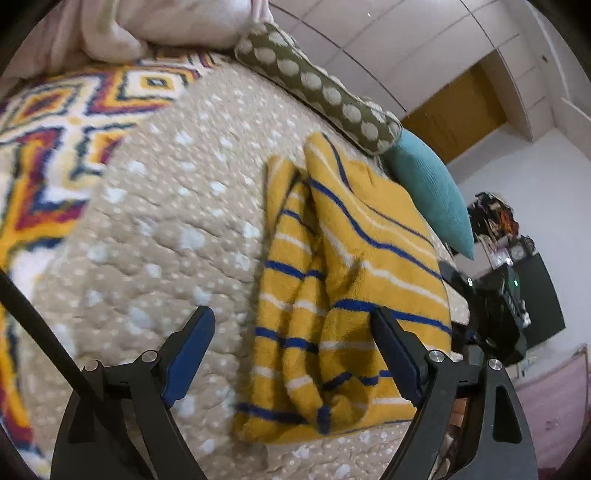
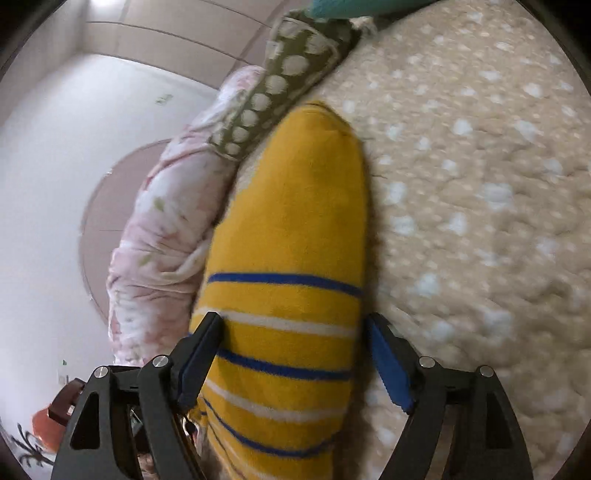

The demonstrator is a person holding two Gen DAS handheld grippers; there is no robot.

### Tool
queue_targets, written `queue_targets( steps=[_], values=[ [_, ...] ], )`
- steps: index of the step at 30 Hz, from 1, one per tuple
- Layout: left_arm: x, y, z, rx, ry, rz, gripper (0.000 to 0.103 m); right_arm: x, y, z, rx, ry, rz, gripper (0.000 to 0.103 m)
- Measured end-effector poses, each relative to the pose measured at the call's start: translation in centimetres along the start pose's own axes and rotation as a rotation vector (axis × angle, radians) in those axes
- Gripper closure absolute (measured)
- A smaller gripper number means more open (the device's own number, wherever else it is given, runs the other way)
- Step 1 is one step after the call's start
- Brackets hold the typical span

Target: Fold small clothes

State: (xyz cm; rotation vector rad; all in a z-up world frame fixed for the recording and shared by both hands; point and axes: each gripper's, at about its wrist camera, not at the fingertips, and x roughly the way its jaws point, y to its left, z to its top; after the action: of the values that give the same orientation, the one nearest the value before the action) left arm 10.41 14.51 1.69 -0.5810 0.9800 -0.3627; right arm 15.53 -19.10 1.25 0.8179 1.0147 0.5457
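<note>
The work surface is a bed covered by a beige quilt [image 1: 155, 221] dotted with pale spots, set against white wall panels. Left wrist view: nearest the camera, the left gripper [image 1: 291, 321] has its jaws spread wide apart, holding nothing; one blue-padded finger hangs over bare quilt and the other over the near edge of the garment. Just beyond lies the yellow striped garment [image 1: 351, 266], fleecy with blue and white stripes, partly folded, one bunched lengthwise section overlapping a flatter panel. It rests on the quilt near the bed's far edge. Behind it a teal cushion [image 1: 432, 192] and a green spotted cushion [image 1: 325, 92] line that edge, the garment's far end close to both. A multicoloured patterned blanket [image 1: 55, 122] covers the quilt to the left, and pink bedding [image 1: 177, 26] is heaped at the far end. Right wrist view: the right gripper [image 2: 293, 325] also has its jaws wide apart, straddling a rounded fold of the garment [image 2: 291, 229]; whether either finger touches the cloth cannot be determined. Farther on, pink bedding [image 2: 162, 229] and the spotted cushion [image 2: 280, 85] lie beside the garment.
</note>
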Motion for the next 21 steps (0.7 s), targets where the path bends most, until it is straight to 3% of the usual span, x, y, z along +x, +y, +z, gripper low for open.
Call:
queue_targets(
  steps=[2,4,5,7,10,13,15,18,21],
  values=[
    [0.5,-0.8,-0.1,0.031,0.016,-0.003,0.019,1.5,0.7,0.1,0.000,-0.003,0.009,0.018],
    [1.2,-1.6,-0.3,0.047,0.056,-0.054,0.046,2.3,0.8,0.4,0.019,-0.008,0.004,0.024],
    [1.7,-2.2,-0.5,0.054,0.076,-0.065,0.046,2.6,0.7,0.6,0.044,-0.009,0.001,0.028],
    [2.1,-3.6,-0.8,0.091,0.050,-0.031,0.046,2.5,0.0,1.0,0.087,-0.003,0.023,0.045],
    [2.1,-5.0,-0.8,0.080,0.030,-0.117,0.046,1.0,-0.6,1.4,0.112,0.010,0.090,0.058],
    [2.9,-6.5,-1.2,0.102,0.044,-0.164,0.051,-1.6,0.3,1.9,0.065,-0.030,0.101,0.058],
    [4.2,-7.2,-1.7,0.139,0.078,-0.096,0.056,-3.3,0.4,2.4,0.042,-0.059,0.076,0.056],
    [4.8,-7.0,-1.7,0.161,0.091,-0.021,0.056,-4.3,-0.2,2.8,0.015,-0.068,-0.076,0.045],
    [4.1,-6.1,-1.4,0.139,0.100,-0.024,0.056,-4.5,-0.2,2.4,-0.017,-0.057,-0.201,0.041]
  ],
)
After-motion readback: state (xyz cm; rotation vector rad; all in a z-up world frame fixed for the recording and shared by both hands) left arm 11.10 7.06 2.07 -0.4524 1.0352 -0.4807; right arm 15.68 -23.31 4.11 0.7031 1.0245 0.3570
